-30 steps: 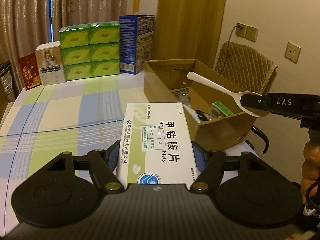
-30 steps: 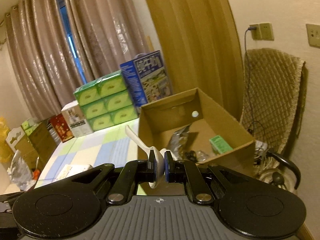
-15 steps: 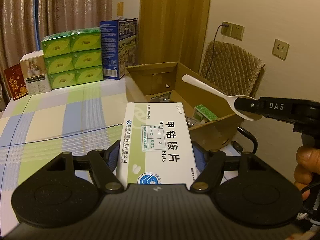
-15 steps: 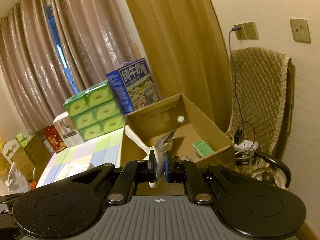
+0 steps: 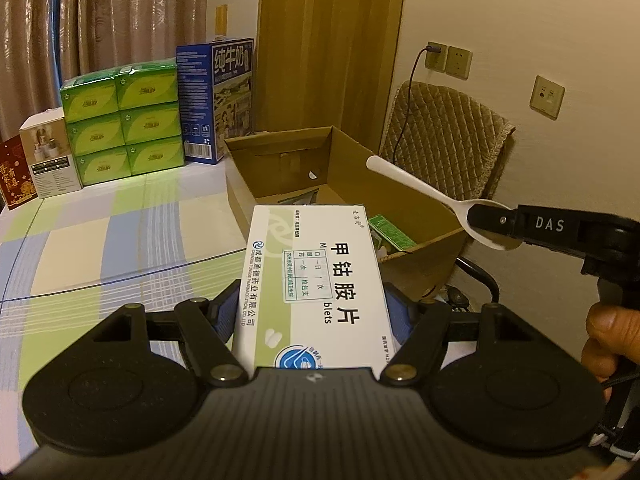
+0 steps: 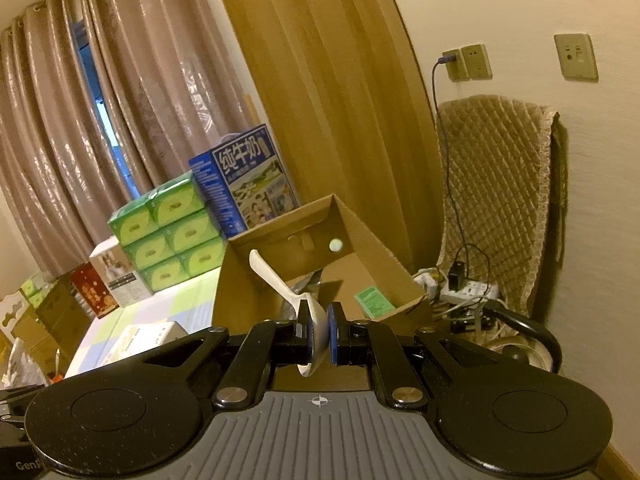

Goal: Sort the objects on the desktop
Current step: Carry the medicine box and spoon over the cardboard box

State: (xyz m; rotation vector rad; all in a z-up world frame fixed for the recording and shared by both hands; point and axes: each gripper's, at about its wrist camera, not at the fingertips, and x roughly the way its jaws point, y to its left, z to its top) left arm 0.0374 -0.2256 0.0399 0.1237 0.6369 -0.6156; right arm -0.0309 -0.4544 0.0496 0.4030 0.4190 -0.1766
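Note:
My left gripper point(image 5: 312, 316) is shut on a white and green medicine box point(image 5: 316, 280), held flat above the checked tablecloth just short of the open cardboard box point(image 5: 280, 152). My right gripper point(image 6: 319, 326) is shut on the bowl of a white plastic spoon point(image 6: 276, 280), whose handle points up and away over the cardboard box point(image 6: 376, 248). In the left wrist view the right gripper point(image 5: 496, 220) holds the spoon point(image 5: 416, 186) above the box's near right corner. A small green packet point(image 5: 390, 232) and other items lie inside the box.
Stacked green tissue packs point(image 5: 120, 120), a blue milk carton point(image 5: 216, 96), a white box point(image 5: 48, 152) and a red card point(image 5: 14, 172) line the table's far side. A padded chair point(image 5: 444, 140) stands behind the box, with a power strip point(image 6: 468, 292) and cables on the floor. A hand point(image 5: 608, 336) grips the right tool.
Both grippers have drawn back and risen from the cardboard box, which now looks smaller and farther. The spoon and the medicine box remain held as before.

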